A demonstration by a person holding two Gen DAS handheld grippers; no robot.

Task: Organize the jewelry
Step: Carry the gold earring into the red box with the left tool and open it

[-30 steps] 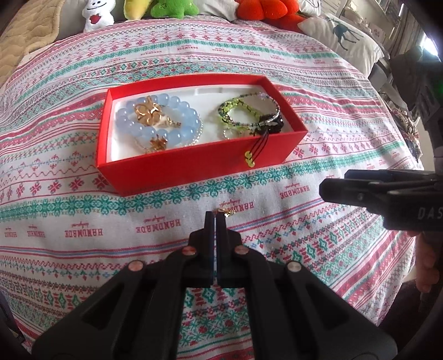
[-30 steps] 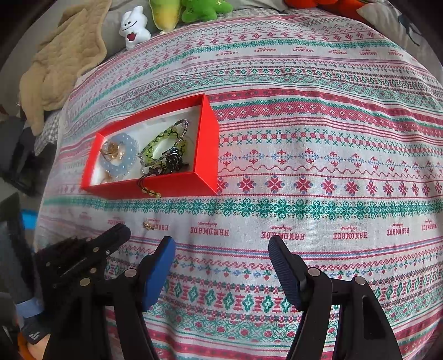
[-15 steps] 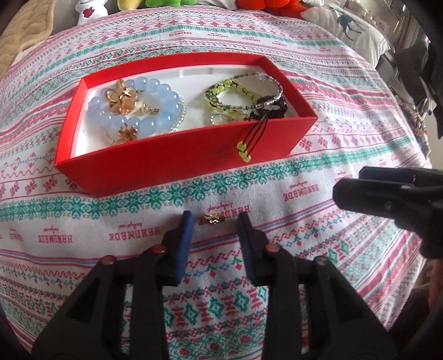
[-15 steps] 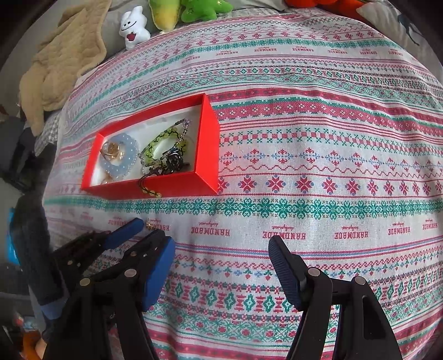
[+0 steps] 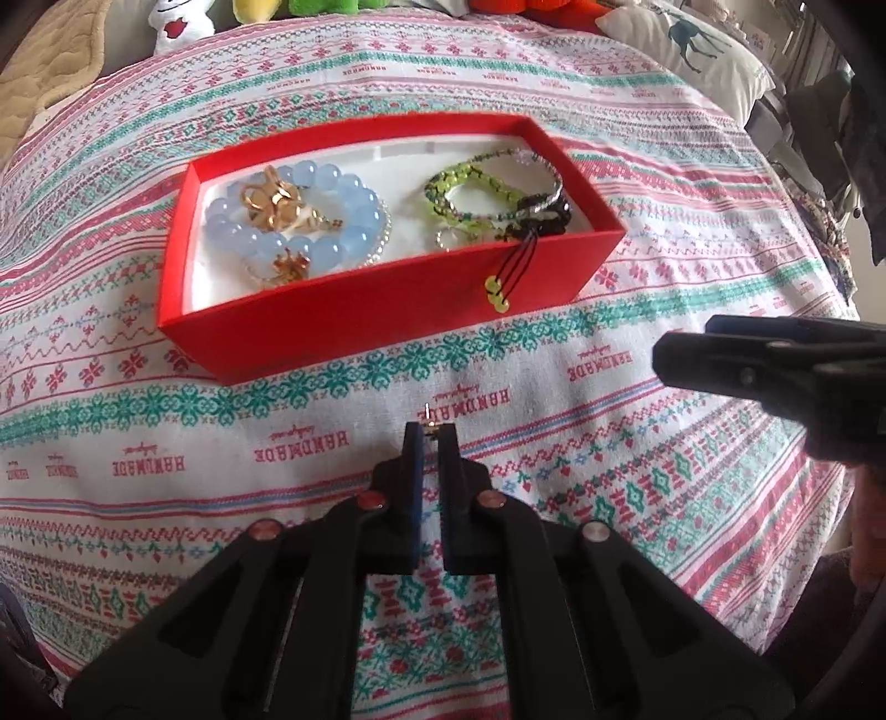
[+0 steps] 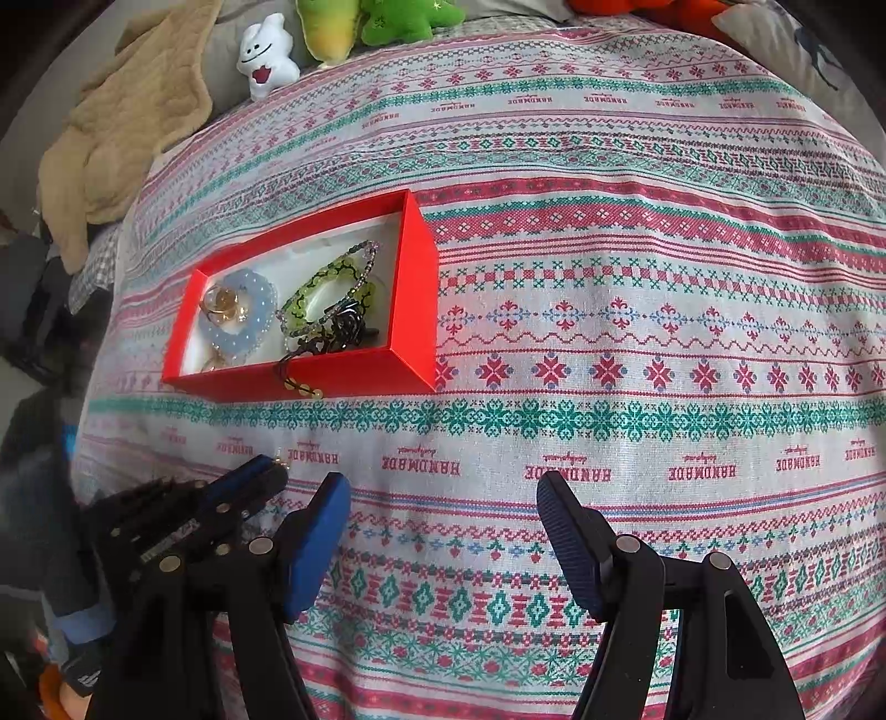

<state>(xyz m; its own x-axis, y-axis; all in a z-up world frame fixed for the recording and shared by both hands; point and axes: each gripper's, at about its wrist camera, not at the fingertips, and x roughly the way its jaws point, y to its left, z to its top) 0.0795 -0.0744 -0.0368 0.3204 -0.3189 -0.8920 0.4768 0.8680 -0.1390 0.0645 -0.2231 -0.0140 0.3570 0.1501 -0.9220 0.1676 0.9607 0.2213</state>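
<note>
A red jewelry box [image 5: 354, 327] sits on the patterned cloth, also in the right wrist view [image 6: 412, 288]. It holds a blue bead bracelet [image 5: 343, 243], gold pieces [image 5: 271, 199] and a green bead bracelet [image 5: 476, 183] with black cord hanging over its front wall. My left gripper [image 5: 431, 435] is shut on a small gold earring [image 5: 428, 422] just in front of the box; it also shows in the right wrist view [image 6: 266, 471]. My right gripper [image 6: 443, 498] is open and empty, to the right of the left one.
Plush toys [image 6: 266, 55] and a tan blanket [image 6: 127, 122] lie at the far edge of the cloth. A pillow [image 5: 692, 44] lies at the far right. The cloth drops off at the left and right sides.
My left gripper opened around the gold earring on the cloth, then closed on it. The right gripper has stayed still and open.
</note>
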